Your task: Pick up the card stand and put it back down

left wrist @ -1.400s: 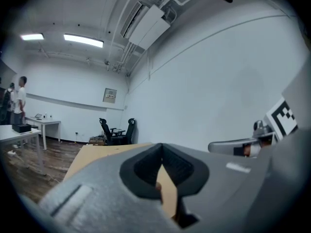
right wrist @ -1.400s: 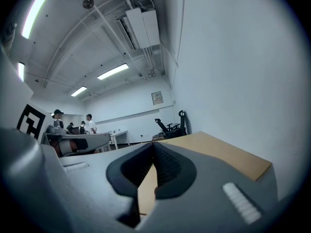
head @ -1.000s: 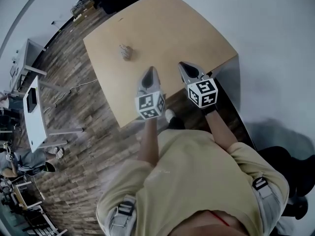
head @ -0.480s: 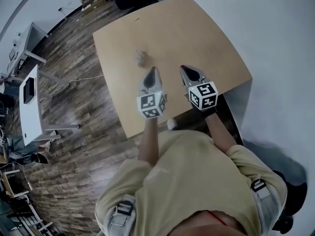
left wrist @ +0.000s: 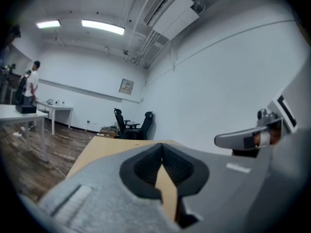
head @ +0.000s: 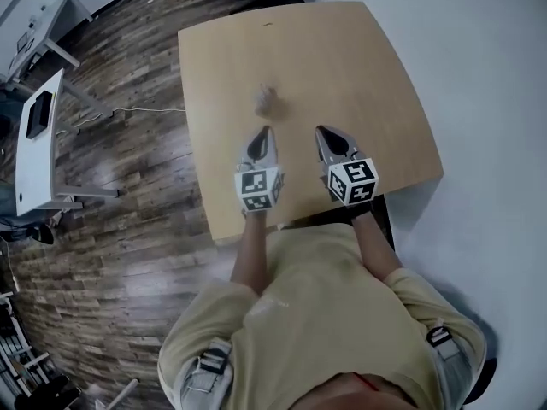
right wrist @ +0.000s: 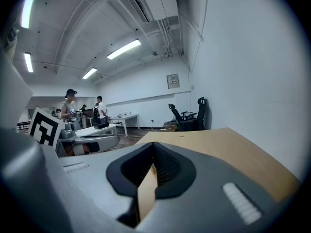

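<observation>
The left gripper (head: 261, 135) had its jaws pressed together with nothing between them, and the right gripper (head: 325, 135) was likewise closed and empty. Both were side by side over the table (head: 359, 67), by its near edge. The card stand (head: 266, 100), small and blurred, was on the table just beyond the left gripper's tip, closer to the left edge than the right.
</observation>
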Action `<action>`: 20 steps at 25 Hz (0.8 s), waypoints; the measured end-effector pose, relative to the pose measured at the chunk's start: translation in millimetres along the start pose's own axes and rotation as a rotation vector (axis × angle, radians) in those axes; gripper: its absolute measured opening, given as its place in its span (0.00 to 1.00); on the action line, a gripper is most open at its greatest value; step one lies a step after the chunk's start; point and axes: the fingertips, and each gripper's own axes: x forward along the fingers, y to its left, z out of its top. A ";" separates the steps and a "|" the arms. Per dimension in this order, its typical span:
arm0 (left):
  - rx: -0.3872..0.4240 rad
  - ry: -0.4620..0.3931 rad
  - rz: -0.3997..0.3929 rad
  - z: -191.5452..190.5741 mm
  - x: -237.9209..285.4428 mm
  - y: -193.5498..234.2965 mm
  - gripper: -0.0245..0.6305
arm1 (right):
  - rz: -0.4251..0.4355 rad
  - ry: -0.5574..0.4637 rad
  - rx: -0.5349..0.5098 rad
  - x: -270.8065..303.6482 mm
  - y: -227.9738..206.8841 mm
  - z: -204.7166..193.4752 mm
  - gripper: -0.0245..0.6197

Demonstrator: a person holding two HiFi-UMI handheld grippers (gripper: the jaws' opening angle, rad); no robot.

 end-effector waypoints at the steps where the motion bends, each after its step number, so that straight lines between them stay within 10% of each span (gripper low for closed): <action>1: -0.015 0.007 0.014 -1.8 1.3 7.5 0.04 | 0.013 0.004 -0.001 6.9 3.3 -1.0 0.05; 20: -0.040 0.213 0.103 -98.4 62.3 63.2 0.06 | 0.100 0.133 0.129 91.7 -39.6 -81.2 0.05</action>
